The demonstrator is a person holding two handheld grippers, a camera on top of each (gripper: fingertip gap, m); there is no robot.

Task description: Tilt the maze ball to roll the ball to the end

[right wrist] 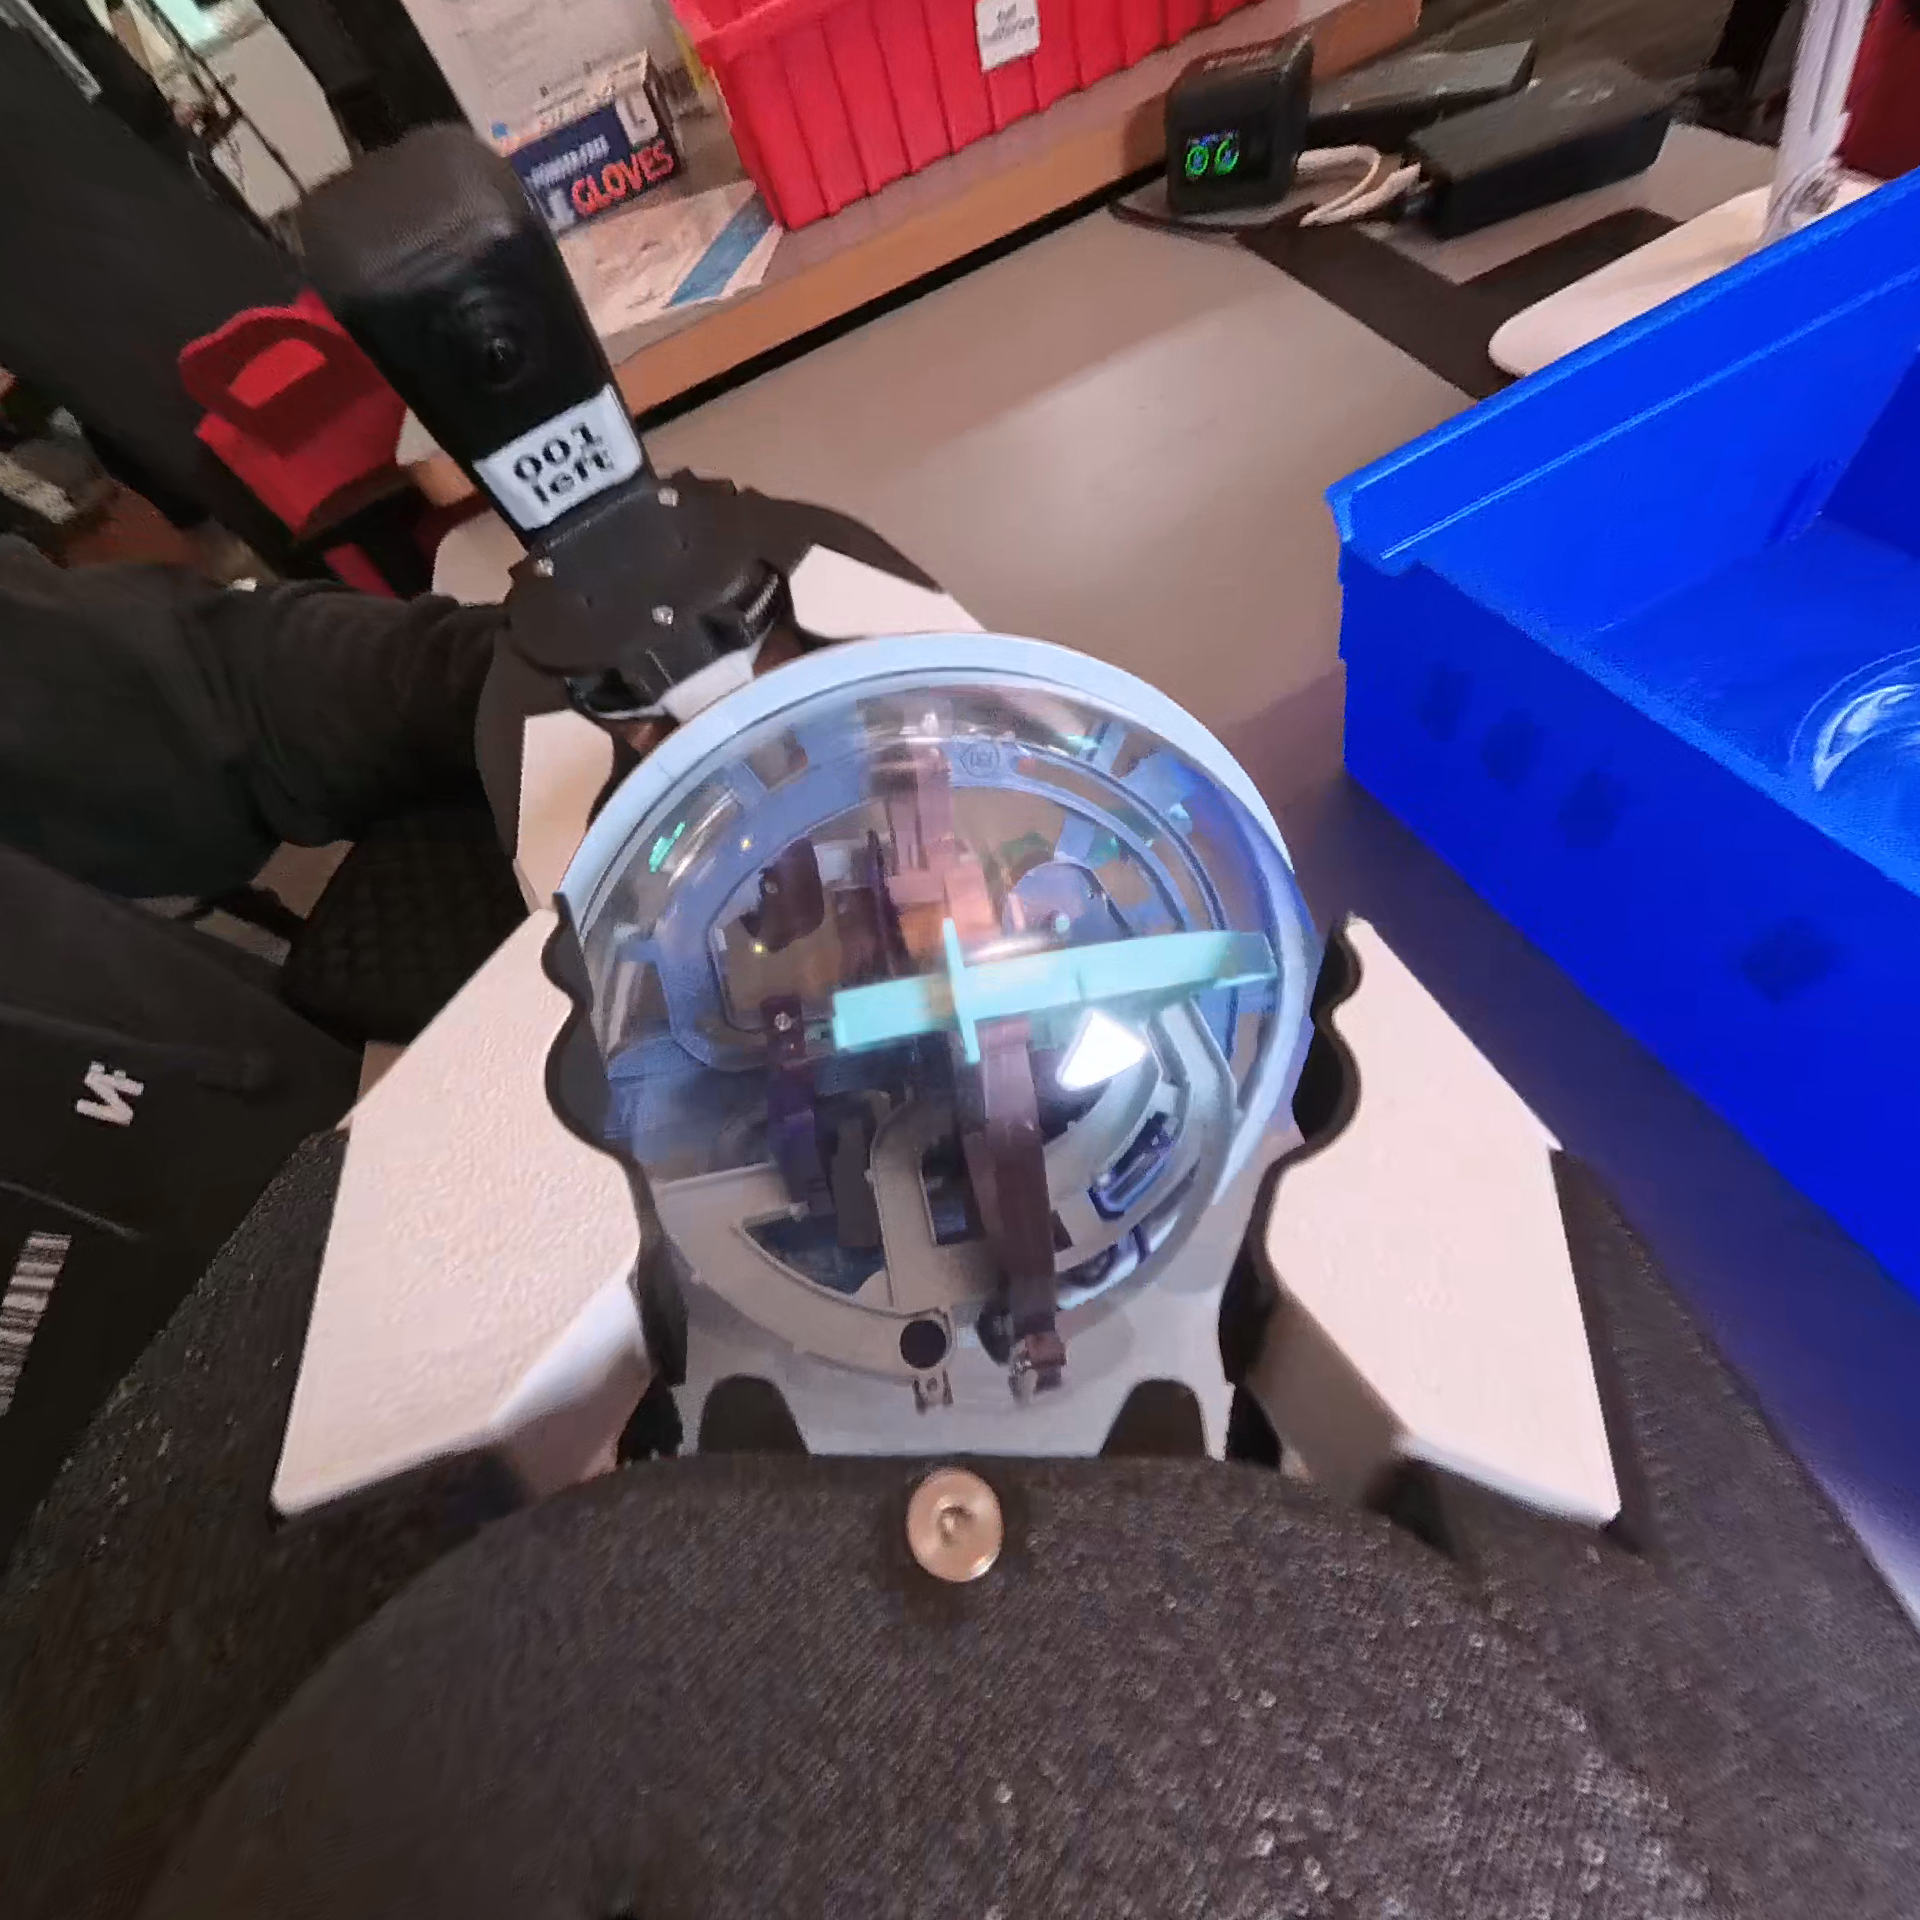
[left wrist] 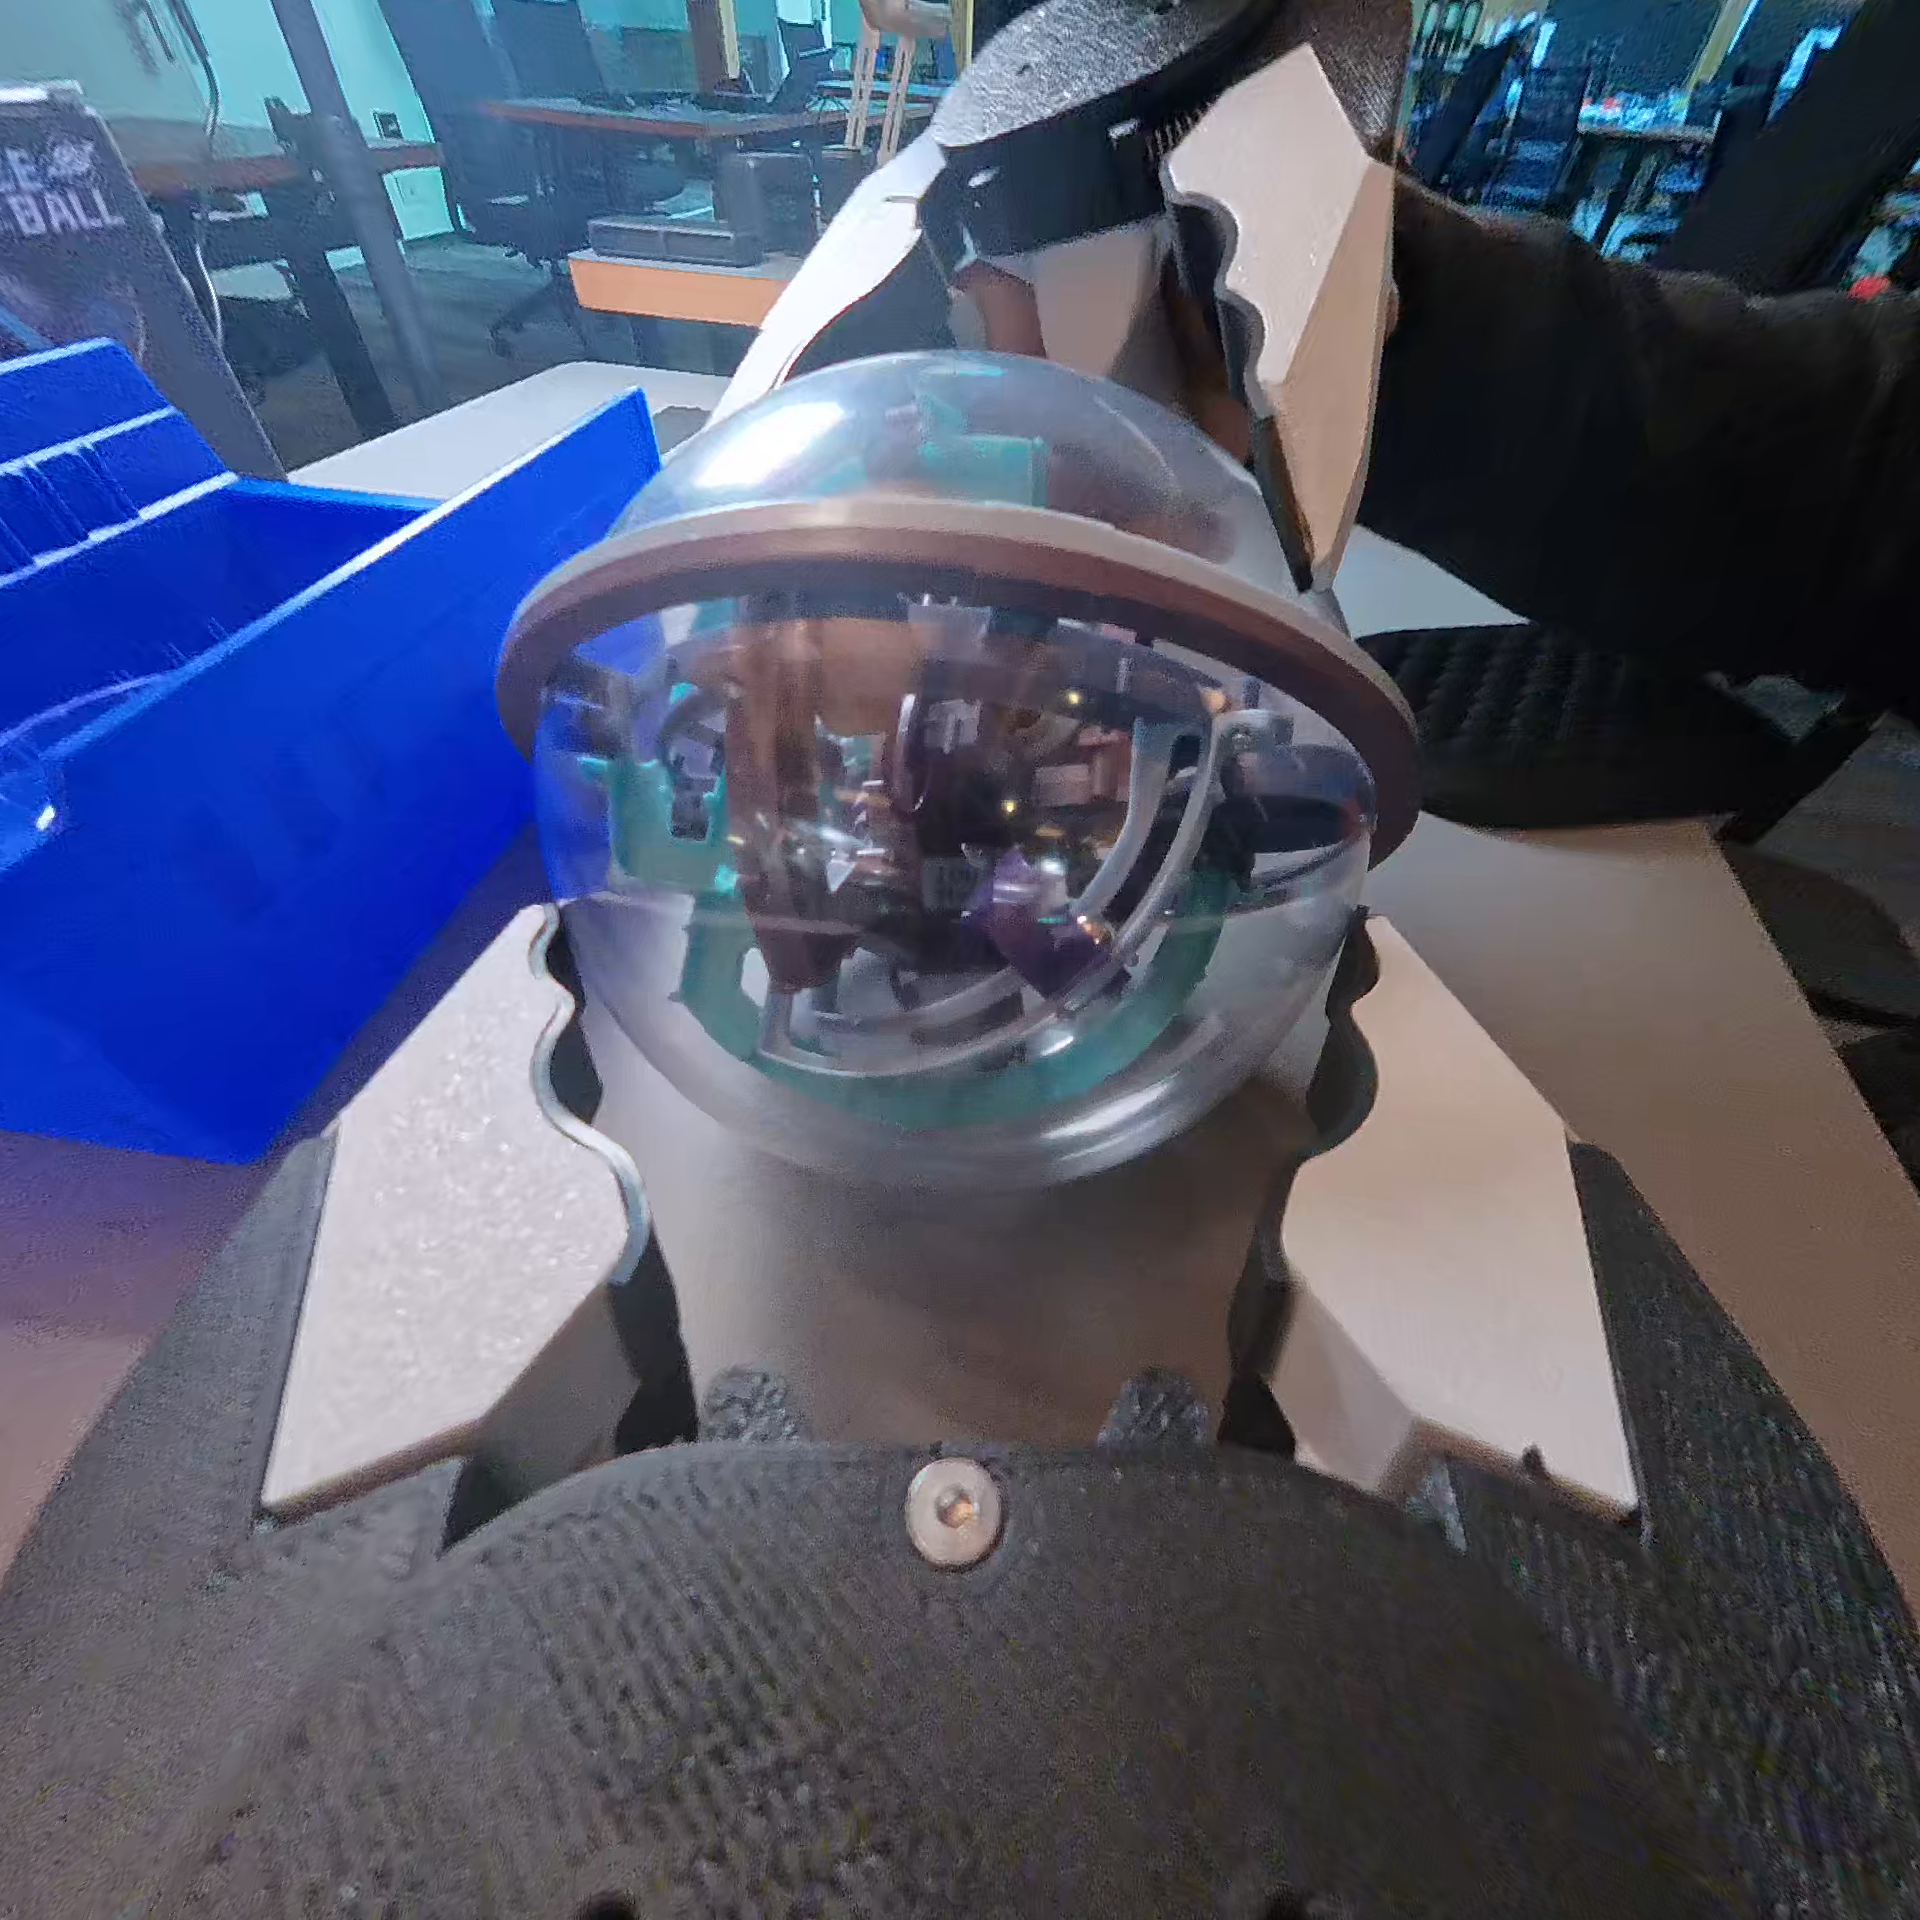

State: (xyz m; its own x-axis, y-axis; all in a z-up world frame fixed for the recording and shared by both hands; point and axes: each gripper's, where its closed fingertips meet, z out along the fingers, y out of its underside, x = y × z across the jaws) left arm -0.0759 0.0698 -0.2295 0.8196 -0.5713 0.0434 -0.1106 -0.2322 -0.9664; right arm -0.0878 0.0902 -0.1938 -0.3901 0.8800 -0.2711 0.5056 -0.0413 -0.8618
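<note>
Both tools clasp the maze ball above the surface

The left tool (left wrist: 956, 997) is clenched on the maze ball (left wrist: 956, 790), its two pale fingers pressing the lower half of the clear sphere from either side. The right tool (right wrist: 940, 1049) grips the same maze ball (right wrist: 935, 1039) from the opposite side, its scalloped finger edges touching the sphere at left and right. In the left wrist view the right tool (left wrist: 1091, 343) shows beyond the ball, reaching over its upper dome, with a dark sleeve (left wrist: 1662, 468) behind it. The sphere's flat rim (left wrist: 935, 540) runs slightly tilted across the middle; coloured tracks in teal, purple and brown fill the inside. The small ball within cannot be made out. The maze ball is held clear of the pale surface (right wrist: 1091, 436). A blue bin (right wrist: 1662, 727) stands just beside it, and a red bin (right wrist: 935, 94) sits farther back, well apart
</note>
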